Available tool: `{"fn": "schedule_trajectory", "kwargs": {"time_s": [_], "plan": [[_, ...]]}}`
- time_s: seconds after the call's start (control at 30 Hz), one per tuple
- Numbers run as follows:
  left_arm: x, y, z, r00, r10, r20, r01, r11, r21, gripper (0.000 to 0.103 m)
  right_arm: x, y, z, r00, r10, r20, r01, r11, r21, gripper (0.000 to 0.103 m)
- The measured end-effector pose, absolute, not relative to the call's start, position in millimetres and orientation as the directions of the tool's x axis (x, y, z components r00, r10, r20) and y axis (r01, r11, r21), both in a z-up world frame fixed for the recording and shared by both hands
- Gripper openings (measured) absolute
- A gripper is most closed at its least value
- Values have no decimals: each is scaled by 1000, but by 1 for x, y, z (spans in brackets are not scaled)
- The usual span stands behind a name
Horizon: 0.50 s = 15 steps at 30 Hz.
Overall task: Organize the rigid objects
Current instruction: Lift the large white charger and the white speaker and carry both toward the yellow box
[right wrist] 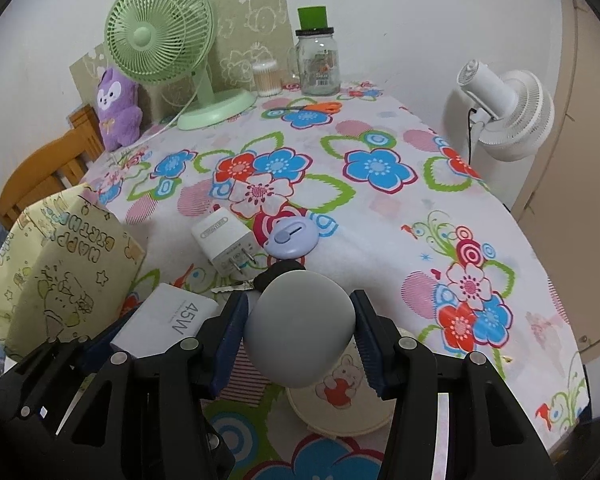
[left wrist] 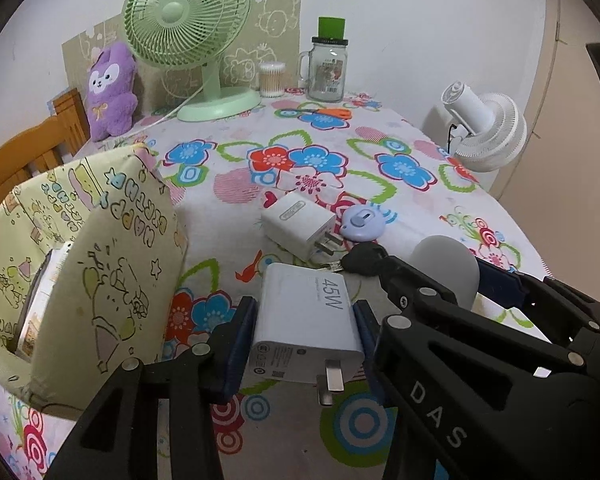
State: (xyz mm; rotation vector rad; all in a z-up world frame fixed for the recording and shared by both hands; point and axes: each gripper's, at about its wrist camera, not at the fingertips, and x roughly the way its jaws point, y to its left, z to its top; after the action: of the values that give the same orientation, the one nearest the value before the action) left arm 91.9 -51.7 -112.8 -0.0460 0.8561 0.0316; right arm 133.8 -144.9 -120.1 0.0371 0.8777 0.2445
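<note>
My left gripper (left wrist: 306, 332) is shut on a white 45W charger (left wrist: 306, 320), held just above the flowered tablecloth. My right gripper (right wrist: 300, 332) is shut on a grey egg-shaped object (right wrist: 300, 326), which also shows in the left wrist view (left wrist: 446, 268). A yellow patterned fabric box (left wrist: 80, 264) stands to the left, with something white inside. On the cloth ahead lie a smaller white charger (left wrist: 298, 226), a lilac round gadget (left wrist: 360, 226) and a black-headed key (left wrist: 360, 262).
A round cream tin with a bear picture (right wrist: 340, 400) lies under my right gripper. At the back stand a green fan (left wrist: 188, 36), a purple plush (left wrist: 110, 90), a cotton swab tub (left wrist: 271, 79), a glass jar (left wrist: 327, 68) and orange scissors (left wrist: 324, 112). A white fan (left wrist: 484, 128) stands off the right edge.
</note>
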Motion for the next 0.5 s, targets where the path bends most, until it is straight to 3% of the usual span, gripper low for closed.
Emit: {"fn": "schedule_trajectory", "kwargs": {"time_s": [0.5], "plan": [[71, -62, -84, 687, -12, -727, -12, 1000, -28, 50, 107, -157, -89, 659, 203, -725, -158, 979, 131, 55]]}}
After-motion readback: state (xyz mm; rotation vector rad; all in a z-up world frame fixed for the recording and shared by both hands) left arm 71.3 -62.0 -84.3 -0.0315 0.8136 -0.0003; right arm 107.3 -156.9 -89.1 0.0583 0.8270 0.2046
